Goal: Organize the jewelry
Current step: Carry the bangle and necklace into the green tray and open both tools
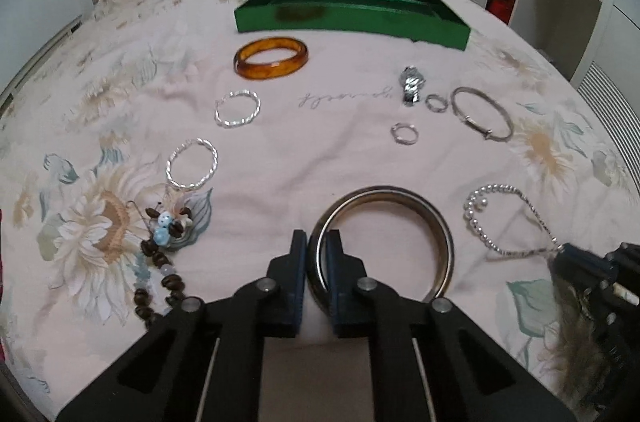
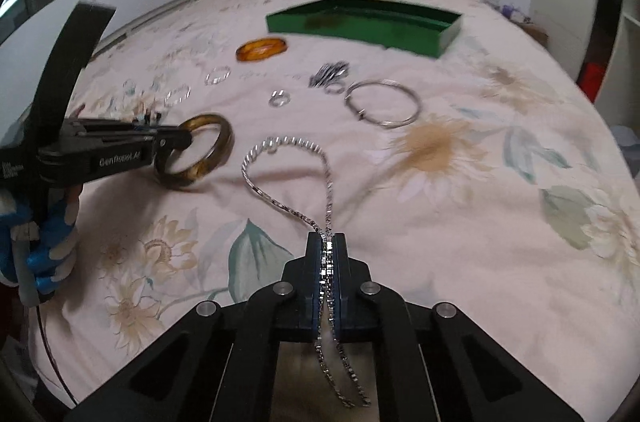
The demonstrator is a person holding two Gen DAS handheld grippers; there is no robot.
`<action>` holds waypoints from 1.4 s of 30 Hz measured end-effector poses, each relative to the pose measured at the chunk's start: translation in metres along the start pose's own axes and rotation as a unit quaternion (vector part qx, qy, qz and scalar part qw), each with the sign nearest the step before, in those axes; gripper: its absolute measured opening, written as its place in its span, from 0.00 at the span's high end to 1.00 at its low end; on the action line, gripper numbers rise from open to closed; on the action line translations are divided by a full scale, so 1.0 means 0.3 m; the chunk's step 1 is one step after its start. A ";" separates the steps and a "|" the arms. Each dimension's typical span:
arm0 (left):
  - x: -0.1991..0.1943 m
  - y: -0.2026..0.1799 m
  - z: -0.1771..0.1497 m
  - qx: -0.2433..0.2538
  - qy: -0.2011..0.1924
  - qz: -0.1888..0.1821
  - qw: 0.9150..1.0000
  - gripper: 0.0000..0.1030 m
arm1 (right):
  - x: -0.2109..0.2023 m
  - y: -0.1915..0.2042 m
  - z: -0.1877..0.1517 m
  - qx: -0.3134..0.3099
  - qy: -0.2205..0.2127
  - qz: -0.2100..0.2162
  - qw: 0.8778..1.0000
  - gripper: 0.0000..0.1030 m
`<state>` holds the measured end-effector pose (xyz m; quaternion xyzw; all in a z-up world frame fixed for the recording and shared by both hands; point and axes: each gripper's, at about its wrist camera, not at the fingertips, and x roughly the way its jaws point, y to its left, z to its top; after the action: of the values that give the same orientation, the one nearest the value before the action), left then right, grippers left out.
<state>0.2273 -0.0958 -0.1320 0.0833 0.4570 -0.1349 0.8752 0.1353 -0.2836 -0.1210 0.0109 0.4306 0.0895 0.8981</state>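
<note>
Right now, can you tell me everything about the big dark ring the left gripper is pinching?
The bangle is a wide, thick hoop, silvery-dark in the left wrist view and brownish-olive in the right. It looks hard and glossy. The left gripper is shut on its rim, one finger inside the hoop and one outside. It is tilted above the floral bedspread; whether its far edge touches the cloth is unclear.

On the bedspread [image 1: 320,158] before you, the tray [image 1: 352,18] lies farthest back with a bangle [image 1: 271,57] just in front of it, two twisted rings [image 1: 237,109] to the left, the watch [image 1: 412,84] and wire bracelet [image 1: 482,118] to the right, and the beads [image 1: 160,254] nearest on the left.
</note>
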 end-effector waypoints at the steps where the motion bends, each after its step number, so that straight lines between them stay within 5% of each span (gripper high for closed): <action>1: -0.016 -0.002 -0.001 0.001 -0.004 0.000 1.000 0.92 | -0.025 -0.007 0.000 0.006 -0.007 -0.002 1.000 0.96; 12: -0.239 0.001 0.061 0.000 -0.064 -0.007 0.998 0.92 | -0.248 -0.030 0.072 0.026 -0.079 -0.026 0.996 0.96; 20: -0.277 0.050 0.306 -0.014 -0.093 0.002 0.996 0.92 | -0.275 -0.102 0.327 0.039 -0.126 -0.041 0.990 0.96; 25: -0.168 0.101 0.561 -0.030 -0.091 0.016 0.995 0.92 | -0.175 -0.189 0.581 0.056 -0.155 -0.047 0.985 0.96; 32: 0.160 0.097 0.873 -0.044 -0.058 0.031 0.997 0.92 | 0.164 -0.280 0.891 0.072 -0.161 -0.025 0.984 0.96; 42: 0.591 0.017 0.974 -0.044 0.006 0.042 0.998 0.92 | 0.613 -0.423 0.890 0.105 -0.062 -0.035 0.992 0.96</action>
<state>0.5527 -0.1980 -0.1116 0.0652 0.4640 -0.0770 0.8801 0.4742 -0.3618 -0.1072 0.0955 0.3814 0.0111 0.9194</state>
